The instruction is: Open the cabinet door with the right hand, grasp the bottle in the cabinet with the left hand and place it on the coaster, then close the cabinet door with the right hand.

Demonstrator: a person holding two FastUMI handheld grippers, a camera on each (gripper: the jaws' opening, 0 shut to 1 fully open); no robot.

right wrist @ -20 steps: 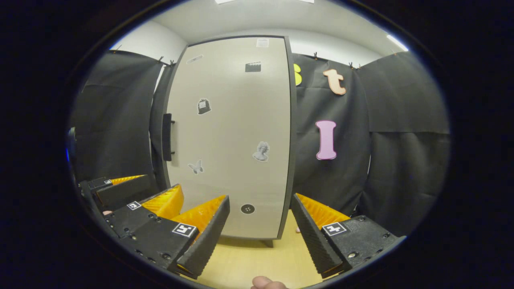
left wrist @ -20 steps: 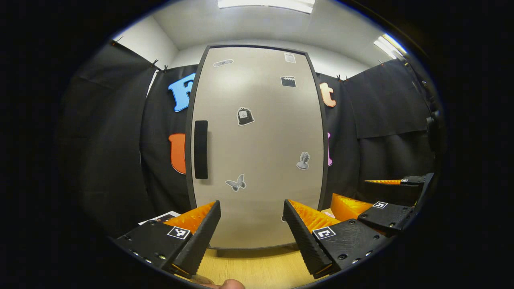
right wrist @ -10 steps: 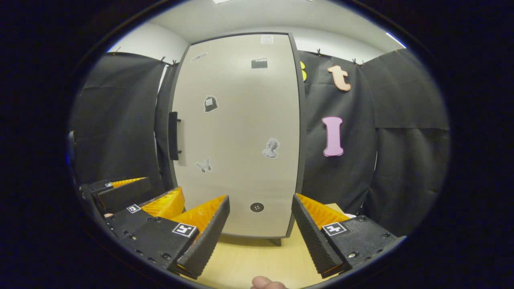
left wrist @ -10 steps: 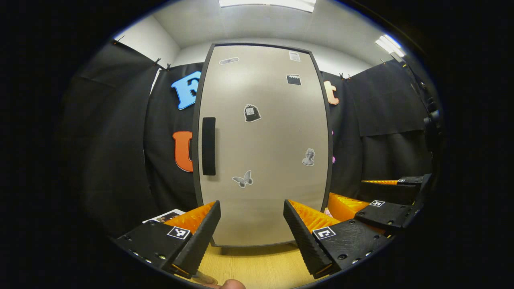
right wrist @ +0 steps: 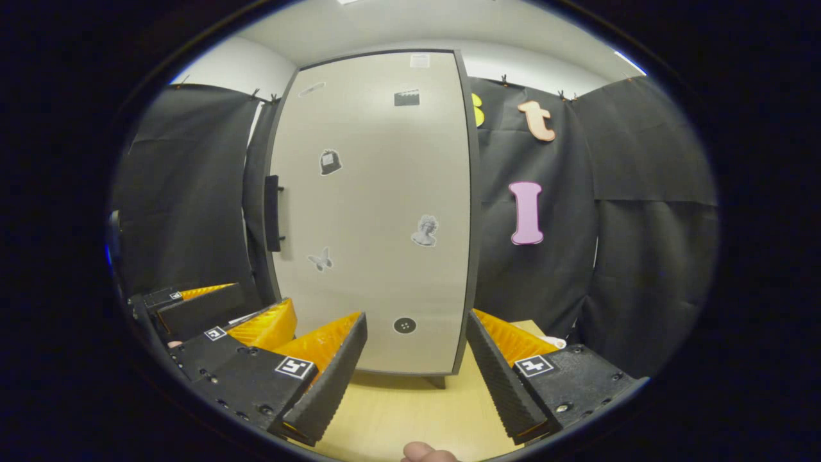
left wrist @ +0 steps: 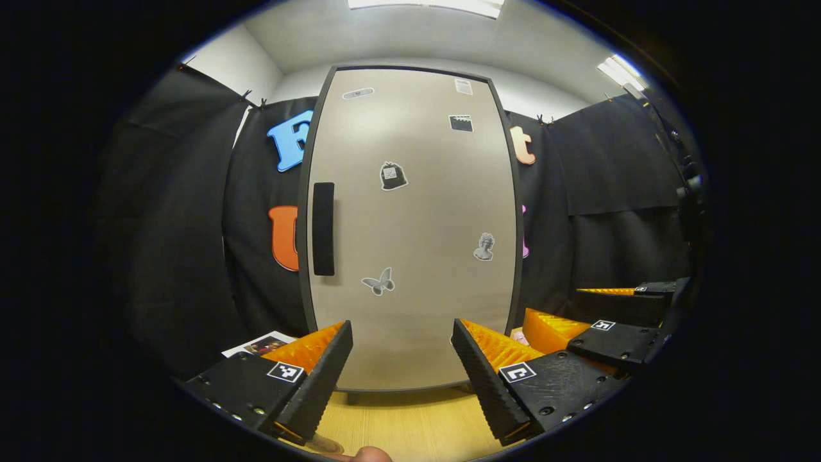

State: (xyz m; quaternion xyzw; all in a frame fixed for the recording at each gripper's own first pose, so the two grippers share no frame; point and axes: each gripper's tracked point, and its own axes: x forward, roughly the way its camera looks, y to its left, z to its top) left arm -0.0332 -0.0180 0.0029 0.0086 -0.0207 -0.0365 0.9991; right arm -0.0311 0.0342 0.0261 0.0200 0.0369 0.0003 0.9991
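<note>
A: Where's the tall beige cabinet door (left wrist: 410, 224)?
B: Closed, ahead on the light wooden table (right wrist: 410, 417), black bar handle (left wrist: 323, 228) left.
A: Grippers?
B: Left gripper (left wrist: 401, 372) and right gripper (right wrist: 415, 369) both spread wide, empty.

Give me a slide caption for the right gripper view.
Open right gripper faces the closed cabinet door, its black handle untouched.

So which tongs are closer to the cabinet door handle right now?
Left. The left tongs sit just right of the handle; the right tongs sit farther right, both short of it.
</note>
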